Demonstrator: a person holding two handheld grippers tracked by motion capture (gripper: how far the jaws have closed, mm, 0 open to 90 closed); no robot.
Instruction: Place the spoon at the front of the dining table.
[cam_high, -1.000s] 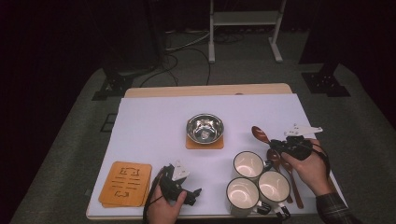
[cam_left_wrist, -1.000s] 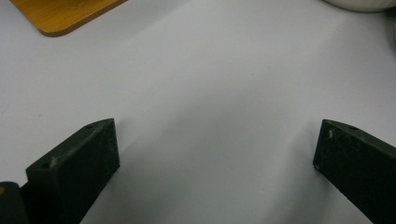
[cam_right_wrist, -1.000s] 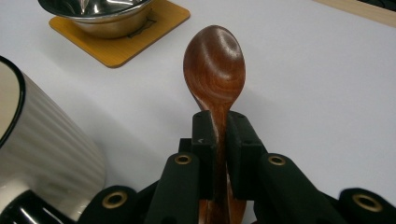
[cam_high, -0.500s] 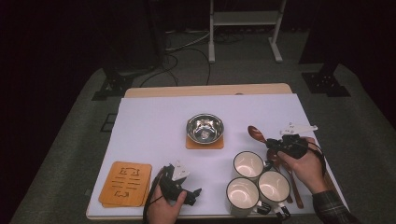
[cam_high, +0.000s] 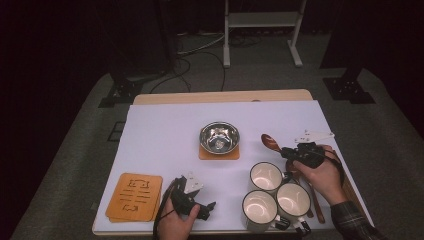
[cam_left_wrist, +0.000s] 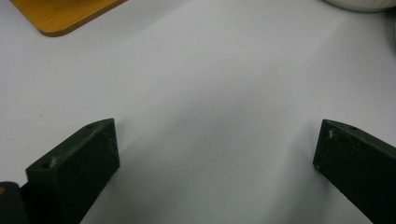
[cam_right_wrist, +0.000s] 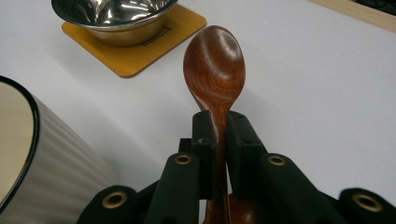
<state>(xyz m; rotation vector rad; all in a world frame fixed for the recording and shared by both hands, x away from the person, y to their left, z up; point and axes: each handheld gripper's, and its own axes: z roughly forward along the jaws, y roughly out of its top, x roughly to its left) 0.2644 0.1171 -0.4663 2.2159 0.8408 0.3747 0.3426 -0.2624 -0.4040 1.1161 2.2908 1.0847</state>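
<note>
My right gripper (cam_high: 286, 151) (cam_right_wrist: 218, 125) is shut on the neck of a dark wooden spoon (cam_high: 270, 142) (cam_right_wrist: 215, 60). The spoon's bowl sticks out past the jaws, just above the white table (cam_high: 165, 135), right of the steel bowl (cam_high: 219, 137) (cam_right_wrist: 114, 14). That bowl sits on a wooden coaster (cam_high: 219, 152) (cam_right_wrist: 140, 53). My left gripper (cam_high: 209, 207) (cam_left_wrist: 217, 154) rests at the table's front edge, jaws wide open over bare table with nothing between them.
Three white mugs (cam_high: 266, 176) (cam_high: 295, 196) (cam_high: 259, 206) cluster at the front right; one mug (cam_right_wrist: 28, 168) stands just left of the held spoon. More wooden utensils (cam_high: 315, 200) lie under my right hand. A stack of coasters (cam_high: 135, 196) (cam_left_wrist: 60, 14) lies front left.
My right gripper has shifted slightly left with the spoon in it. The left gripper has stayed where it was.
</note>
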